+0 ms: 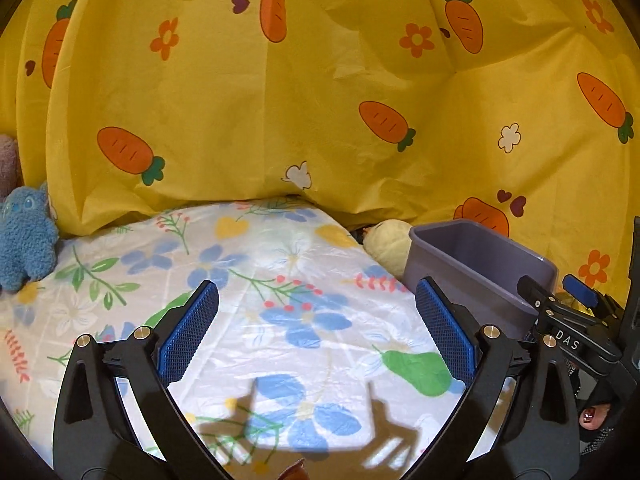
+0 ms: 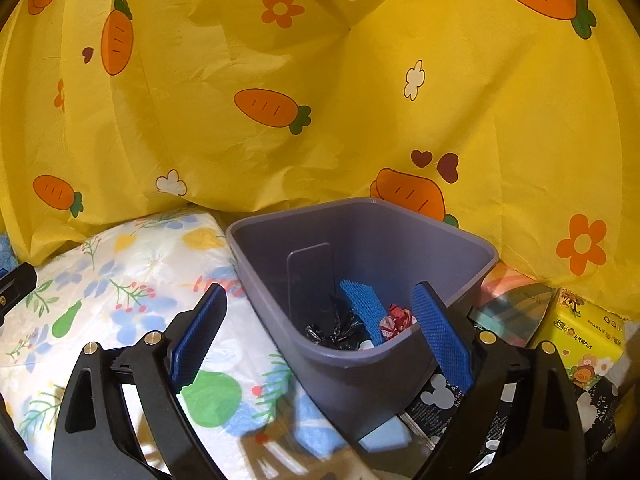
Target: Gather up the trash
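Inside, the grey bin (image 2: 360,360) holds crumpled wrappers (image 2: 394,318); both grippers' fingers (image 1: 188,332) (image 2: 440,332) spread apart, empty.

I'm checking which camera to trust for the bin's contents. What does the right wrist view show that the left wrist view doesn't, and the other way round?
Only the right wrist view looks into the grey bin: a crumpled black wrapper, a red and white wrapper, plus a yellow tissue box beside the bin.

Only the left wrist view shows the blue plush toy, a pale yellow plush behind the bin, and the right gripper from the side.

Both show the bin, the floral sheet, the yellow carrot cloth and open jaws holding nothing.
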The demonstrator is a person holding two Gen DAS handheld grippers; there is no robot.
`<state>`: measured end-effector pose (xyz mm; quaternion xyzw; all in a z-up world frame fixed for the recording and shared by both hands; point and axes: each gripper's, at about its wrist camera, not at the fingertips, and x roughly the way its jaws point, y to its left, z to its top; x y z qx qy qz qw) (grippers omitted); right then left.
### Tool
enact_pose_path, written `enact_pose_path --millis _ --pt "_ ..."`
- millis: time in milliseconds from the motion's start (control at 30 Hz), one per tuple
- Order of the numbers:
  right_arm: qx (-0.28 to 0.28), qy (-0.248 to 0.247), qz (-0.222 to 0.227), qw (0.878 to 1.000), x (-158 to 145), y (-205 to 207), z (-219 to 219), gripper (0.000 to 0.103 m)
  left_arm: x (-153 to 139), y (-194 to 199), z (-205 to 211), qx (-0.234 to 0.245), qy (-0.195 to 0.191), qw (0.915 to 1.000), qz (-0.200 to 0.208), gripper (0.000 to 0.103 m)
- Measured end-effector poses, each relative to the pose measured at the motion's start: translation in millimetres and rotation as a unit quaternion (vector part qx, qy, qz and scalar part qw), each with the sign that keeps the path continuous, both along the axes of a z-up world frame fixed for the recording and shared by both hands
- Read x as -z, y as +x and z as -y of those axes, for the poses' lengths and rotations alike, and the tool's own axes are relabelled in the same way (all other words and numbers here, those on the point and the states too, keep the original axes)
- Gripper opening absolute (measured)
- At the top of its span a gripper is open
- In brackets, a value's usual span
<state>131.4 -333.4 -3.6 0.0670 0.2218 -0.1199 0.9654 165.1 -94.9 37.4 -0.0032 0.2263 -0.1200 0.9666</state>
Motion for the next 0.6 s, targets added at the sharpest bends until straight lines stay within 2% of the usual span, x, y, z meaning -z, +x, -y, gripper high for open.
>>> enact_pose_path --millis 200,333,467,600 --pt "-0.019 -0.025 0.008 0.999 -3.7 -26.7 -42.0 0.09 7.1 -37.4 -28.6 -0.03 0.009 0.9995 0.011 0.097" --pt "-0.04 -0.03 0.016 0.999 -5.6 -45.3 -69.7 0.09 13.0 -60.4 -51.4 -0.053 0.009 0.9985 0.013 0.097" --pt "-0.057 -0.029 0.024 0.998 -5.0 -62.2 -93.6 0.09 15.8 -86.3 -72.5 -0.076 0.009 0.9966 0.032 0.097" --pt "-0.065 -0.028 0.03 0.997 -2.5 -77.7 -113.3 0.09 20.8 -103.4 -90.4 -0.087 0.009 0.9958 0.028 0.097"
